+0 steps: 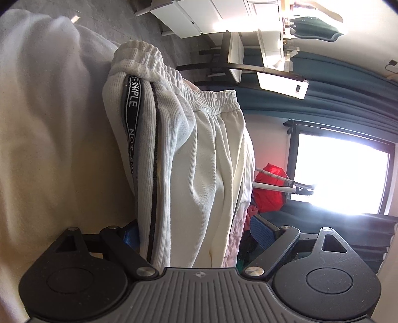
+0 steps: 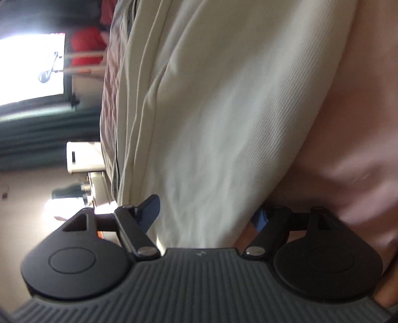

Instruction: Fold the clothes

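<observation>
White ribbed trousers (image 1: pixel 199 154) with an elastic waistband and a black side stripe reading "SIMPLE" lie folded over on a white sheet (image 1: pixel 42 119). My left gripper (image 1: pixel 196 233) stands wide, its blue pads either side of the thick fold; the cloth sits between the jaws. In the right wrist view the same cream trousers (image 2: pixel 219 119) fill the frame and pass between the jaws of my right gripper (image 2: pixel 206 213), which also stand wide around the cloth. A pink fabric (image 2: pixel 348 174) lies beside it on the right.
A red garment (image 1: pixel 271 188) and a bright window (image 1: pixel 340 174) are behind the trousers. Dark green curtains (image 1: pixel 335 99), a black-framed chair (image 1: pixel 238 67) and white furniture (image 1: pixel 189 17) stand further off.
</observation>
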Tool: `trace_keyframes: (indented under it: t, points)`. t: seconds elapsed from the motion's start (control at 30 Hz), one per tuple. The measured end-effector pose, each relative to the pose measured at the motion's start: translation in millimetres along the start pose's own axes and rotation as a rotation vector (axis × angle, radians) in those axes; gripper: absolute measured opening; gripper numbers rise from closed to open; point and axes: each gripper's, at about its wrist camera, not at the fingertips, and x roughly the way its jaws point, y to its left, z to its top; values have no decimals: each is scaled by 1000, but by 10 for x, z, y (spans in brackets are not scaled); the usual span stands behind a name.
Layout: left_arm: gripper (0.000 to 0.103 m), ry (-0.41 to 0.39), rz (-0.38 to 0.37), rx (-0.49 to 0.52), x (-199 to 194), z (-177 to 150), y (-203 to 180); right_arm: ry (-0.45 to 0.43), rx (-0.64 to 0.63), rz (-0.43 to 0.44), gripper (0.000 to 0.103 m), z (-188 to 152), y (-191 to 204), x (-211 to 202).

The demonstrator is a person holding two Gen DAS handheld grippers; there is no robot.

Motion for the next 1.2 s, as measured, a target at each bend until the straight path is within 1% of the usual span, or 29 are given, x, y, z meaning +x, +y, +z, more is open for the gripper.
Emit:
trace_keyframes:
  t: [0.07, 0.17, 0.23, 0.27, 0.33, 0.37, 0.4, 0.43, 0.47, 0.57, 0.6, 0.63, 0.67, 0.7, 0.73, 0.8, 0.83, 0.87, 0.9, 0.93, 0.97, 1.03, 1.1, 1.2]
  points:
    - [89, -4, 3, -1, 15, 5, -3, -116, 24, -5, 77, 97, -28, -188]
    - [89, -14, 9, 4, -14, -7, 0, -263, 87, -19, 77, 274, -124, -432]
    - [87, -25, 22, 9, -34, -14, 1, -353, 162, -4, 77, 420, -239, -579]
    - [85, -33, 33, 12, -49, -17, 2, -388, 193, 4, 76, 514, -316, -649]
    - [85, -39, 40, 16, -54, -13, 3, -456, 252, 21, 74, 706, -474, -790]
    - [84, -38, 41, 17, -59, -10, 3, -481, 285, 30, 71, 792, -548, -827]
    - [84, -38, 43, 20, -63, -9, 1, -504, 317, 38, 66, 875, -620, -859]
    - [84, -38, 45, 23, -67, -7, -2, -534, 335, 38, 64, 942, -669, -891]
    - [84, -39, 48, 24, -70, -3, -2, -559, 330, 29, 62, 1005, -690, -922]
    - [81, -46, 56, 16, -75, 28, 17, -621, 296, 1, 48, 1142, -767, -1012]
    - [80, -50, 61, 16, -77, 35, 23, -640, 284, -8, 45, 1175, -784, -1029]
    - [76, -59, 72, 23, -80, 34, 27, -648, 268, -11, 42, 1203, -807, -1035]
    - [70, -68, 85, 33, -82, 27, 28, -649, 250, -23, 29, 1223, -810, -1029]
    - [67, -79, 105, 50, -81, 2, 19, -648, 232, -36, 14, 1241, -810, -1022]
    - [62, -89, 124, 68, -81, -24, 7, -647, 214, -49, 13, 1260, -811, -1016]
    - [59, -95, 147, 115, -75, -68, -41, -664, 189, -51, 10, 1242, -777, -1029]
    - [55, -98, 152, 134, -77, -80, -64, -681, 168, -53, 10, 1232, -737, -1042]
    - [50, -100, 156, 144, -81, -79, -76, -699, 146, -55, 8, 1223, -694, -1056]
    - [47, -97, 156, 142, -79, -68, -74, -717, 123, -57, 6, 1213, -650, -1069]
    - [40, -94, 157, 134, -76, -52, -65, -736, 96, -60, 6, 1185, -612, -1096]
    - [30, -92, 164, 130, -70, -40, -59, -749, 70, -58, 6, 1171, -576, -1116]
    - [17, -92, 190, 148, -66, -35, -69, -769, 26, -53, 6, 1142, -511, -1156]
    - [16, -96, 197, 158, -74, -43, -78, -789, -10, -48, 6, 1103, -457, -1203]
    - [13, -115, 190, 193, -121, -66, -139, -816, -23, -44, 6, 1093, -398, -1256]
